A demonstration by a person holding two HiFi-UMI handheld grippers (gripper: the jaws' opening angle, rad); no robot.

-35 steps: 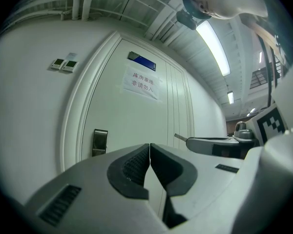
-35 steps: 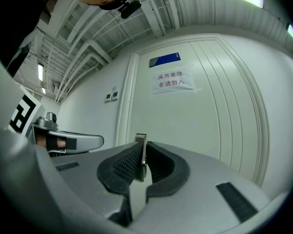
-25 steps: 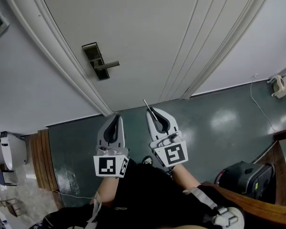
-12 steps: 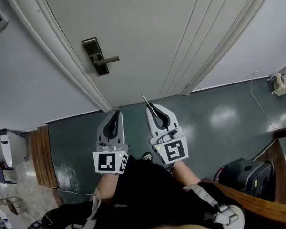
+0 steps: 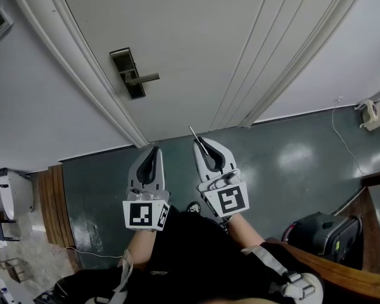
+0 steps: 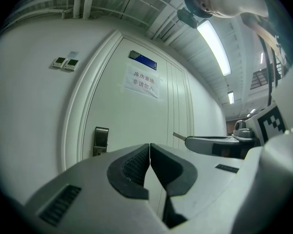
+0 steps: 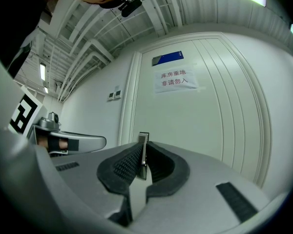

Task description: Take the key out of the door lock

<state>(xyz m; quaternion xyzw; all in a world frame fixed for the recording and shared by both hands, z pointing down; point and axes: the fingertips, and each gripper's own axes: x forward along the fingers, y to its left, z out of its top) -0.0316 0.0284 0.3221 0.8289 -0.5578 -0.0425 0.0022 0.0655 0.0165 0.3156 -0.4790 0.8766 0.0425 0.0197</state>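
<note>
Little moved: door lock (image 5: 128, 73) sits slightly higher in the head view than a second ago, and both tongs keep almost the same place, low before the door (image 5: 196, 43). Right tongs (image 5: 201, 146): clamped on the key (image 5: 197, 138), blade poking past the tips, well apart from the lock. Left tongs (image 5: 153, 151): closed, pads together, nothing between them, just beside the right.

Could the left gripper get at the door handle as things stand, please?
Probably yes: nothing stands between the left gripper and the door handle, though its empty jaws are shut and would need opening.
</note>
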